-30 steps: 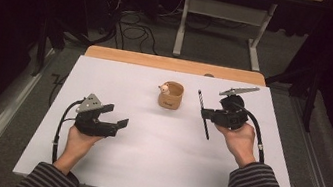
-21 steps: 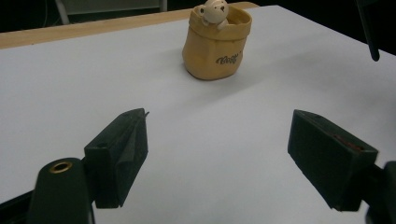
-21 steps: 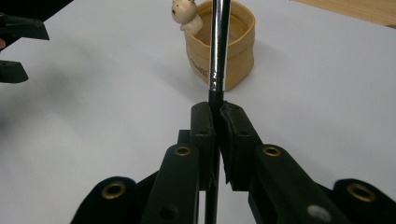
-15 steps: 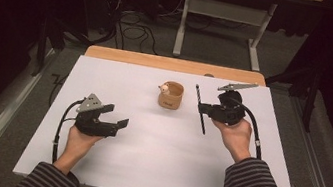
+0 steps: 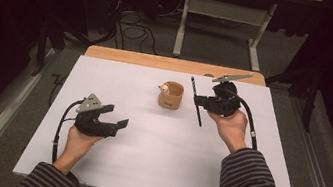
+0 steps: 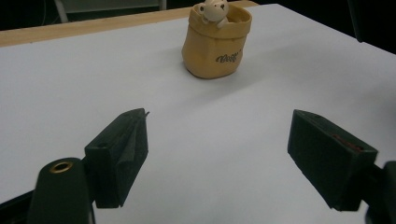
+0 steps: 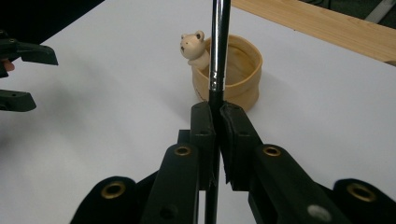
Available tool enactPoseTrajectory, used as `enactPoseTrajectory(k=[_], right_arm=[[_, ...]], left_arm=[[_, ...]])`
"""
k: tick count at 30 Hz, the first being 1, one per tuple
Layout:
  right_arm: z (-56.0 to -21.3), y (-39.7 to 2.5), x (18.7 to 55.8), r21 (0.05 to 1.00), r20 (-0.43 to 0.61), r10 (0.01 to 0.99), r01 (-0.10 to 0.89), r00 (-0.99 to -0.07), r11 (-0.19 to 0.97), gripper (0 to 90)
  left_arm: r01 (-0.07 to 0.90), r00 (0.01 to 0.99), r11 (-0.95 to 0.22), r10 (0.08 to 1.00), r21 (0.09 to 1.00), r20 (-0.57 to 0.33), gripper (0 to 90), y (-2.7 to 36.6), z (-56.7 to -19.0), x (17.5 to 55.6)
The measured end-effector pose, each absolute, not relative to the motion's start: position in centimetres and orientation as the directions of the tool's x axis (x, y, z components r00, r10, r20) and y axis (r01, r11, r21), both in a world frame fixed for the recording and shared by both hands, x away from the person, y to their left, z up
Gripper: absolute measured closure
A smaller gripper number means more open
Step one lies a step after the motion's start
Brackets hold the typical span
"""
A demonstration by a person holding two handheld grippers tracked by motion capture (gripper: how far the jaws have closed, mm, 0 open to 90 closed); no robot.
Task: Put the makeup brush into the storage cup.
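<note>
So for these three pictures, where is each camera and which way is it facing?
High view: above the person's side, facing forward and down on the white table; forearms and both grippers show.
Left gripper view: on the left gripper, facing the bear cup.
Right gripper view: on the right gripper, shut on a black pen.
All share the bear cup.

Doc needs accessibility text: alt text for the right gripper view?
The right gripper has its jaws shut on a thin black pen that rises up the frame. Behind it, a tan cup with a small bear figure at its rim stands on the white table.
</note>
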State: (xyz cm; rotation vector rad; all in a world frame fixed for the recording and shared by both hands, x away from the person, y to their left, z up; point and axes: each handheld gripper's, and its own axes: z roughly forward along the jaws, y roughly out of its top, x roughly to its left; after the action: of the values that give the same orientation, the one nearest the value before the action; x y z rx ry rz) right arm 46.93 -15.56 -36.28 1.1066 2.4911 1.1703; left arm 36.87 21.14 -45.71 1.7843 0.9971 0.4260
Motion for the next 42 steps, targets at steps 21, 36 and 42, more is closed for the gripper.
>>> enactPoseTrajectory(k=[21, 36, 42], right_arm=[[-35.8, -15.2, 47.7, 0.744, 0.144, 0.691, 0.538, -0.709, 0.396, 85.9], [-35.3, -14.3, 48.1, 0.754, 0.139, 0.676, 0.520, -0.723, 0.401, 85.9], [-35.2, -14.0, 48.4, 0.758, 0.143, 0.677, 0.520, -0.722, 0.394, 86.0]], left_arm=[[0.431, 0.597, -0.155, 0.788, 0.889, -0.152, 20.8, 21.1, -45.7, 36.9], [0.431, 0.600, -0.158, 0.785, 0.889, -0.151, 20.8, 21.0, -45.8, 36.9], [0.428, 0.602, -0.162, 0.785, 0.889, -0.146, 20.8, 21.0, -45.7, 36.9]])
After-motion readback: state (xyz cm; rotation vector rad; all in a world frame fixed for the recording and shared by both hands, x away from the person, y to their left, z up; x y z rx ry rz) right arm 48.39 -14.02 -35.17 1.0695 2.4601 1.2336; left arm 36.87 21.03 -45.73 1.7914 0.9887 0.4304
